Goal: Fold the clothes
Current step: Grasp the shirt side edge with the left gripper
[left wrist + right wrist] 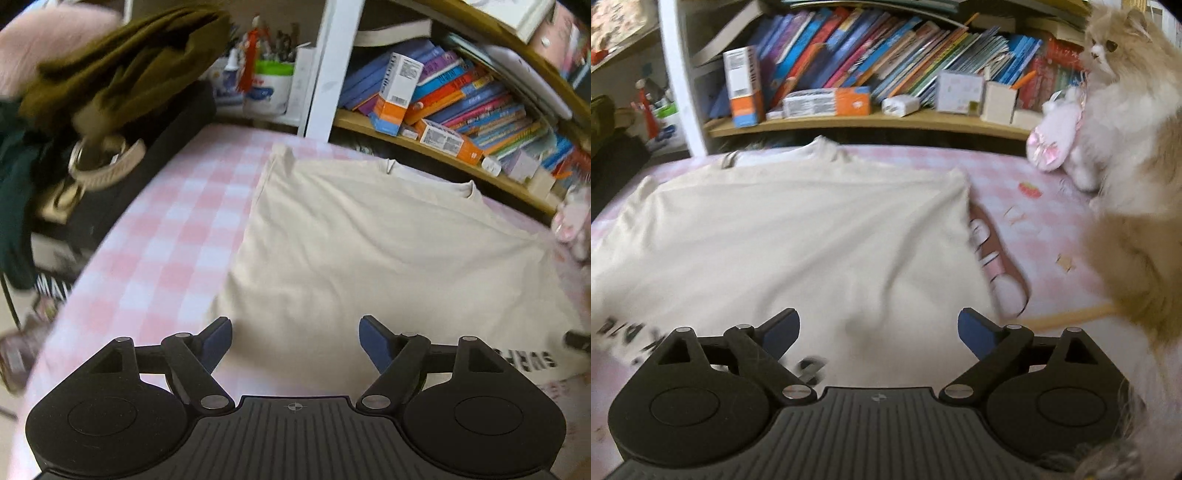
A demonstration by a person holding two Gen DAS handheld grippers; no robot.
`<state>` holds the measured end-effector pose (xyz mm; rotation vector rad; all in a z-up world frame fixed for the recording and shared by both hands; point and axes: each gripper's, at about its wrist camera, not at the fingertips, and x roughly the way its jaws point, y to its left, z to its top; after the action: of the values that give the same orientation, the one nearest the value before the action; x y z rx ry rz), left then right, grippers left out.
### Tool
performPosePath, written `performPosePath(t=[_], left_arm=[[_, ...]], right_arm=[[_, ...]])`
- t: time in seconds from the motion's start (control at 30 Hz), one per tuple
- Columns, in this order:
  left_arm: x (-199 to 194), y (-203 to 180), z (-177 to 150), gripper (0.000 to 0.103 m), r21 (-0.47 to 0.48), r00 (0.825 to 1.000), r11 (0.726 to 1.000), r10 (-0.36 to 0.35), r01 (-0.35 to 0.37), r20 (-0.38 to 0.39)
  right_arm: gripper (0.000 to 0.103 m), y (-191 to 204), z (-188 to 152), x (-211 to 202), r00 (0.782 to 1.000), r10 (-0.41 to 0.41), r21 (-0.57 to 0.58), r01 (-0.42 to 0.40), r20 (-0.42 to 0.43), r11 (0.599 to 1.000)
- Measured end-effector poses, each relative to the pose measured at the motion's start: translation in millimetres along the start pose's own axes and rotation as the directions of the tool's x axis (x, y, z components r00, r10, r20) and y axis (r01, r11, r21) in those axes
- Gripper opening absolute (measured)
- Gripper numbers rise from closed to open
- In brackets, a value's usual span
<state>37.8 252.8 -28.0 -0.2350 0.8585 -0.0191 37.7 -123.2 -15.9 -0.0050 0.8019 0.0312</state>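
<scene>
lying flat on the pink checked sheet [177, 221] is the cream t-shirt [369, 251], sides folded in, collar toward the bookshelf [871, 122], black print at the near hem. left gripper [295, 332] hovers over the near hem, jaws spread apart, nothing between them. right gripper [879, 328] likewise released, over the shirt's near right portion. a pink patterned item [997, 258] sticks out from under the shirt's right edge; what it is i cannot tell. a fluffy cat [1134, 155] sits on the sheet to the right, beside a pink plush toy [1052, 136]. olive clothing [118, 62] is piled at far left.
</scene>
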Motion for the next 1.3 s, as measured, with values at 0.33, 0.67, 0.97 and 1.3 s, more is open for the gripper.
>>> performPosePath(t=[0.33,0.67,0.97,1.3], left_arm=[[-6.8,35.9,-17.1,0.078,-0.215,0.995,0.973,-0.094,0.086,-0.028],[9.8,92.8,-36.7,0.068,-0.727,0.957,0.635,-0.271,0.260,0.106],[38.0,98.5,-31.3,0.062,-0.852,0.941,0.443,-0.302,0.281,0.153],[33.9,99.0,-32.6,0.009,-0.844,0.954,0.465,-0.247,0.269,0.168]], right_arm=[[0.094,65.2,-33.0,-23.4,0.998,0.033,-0.036,-0.035,-0.052,0.999],[0.103,98.2,-45.1,-48.6,1.000,0.016,-0.160,-0.020,-0.022,0.987],[0.103,93.6,-50.2,-68.2,1.000,-0.022,-0.119,0.023,0.010,0.993],[0.103,91.4,-51.3,-71.2,0.999,-0.041,-0.125,0.041,-0.003,0.991]])
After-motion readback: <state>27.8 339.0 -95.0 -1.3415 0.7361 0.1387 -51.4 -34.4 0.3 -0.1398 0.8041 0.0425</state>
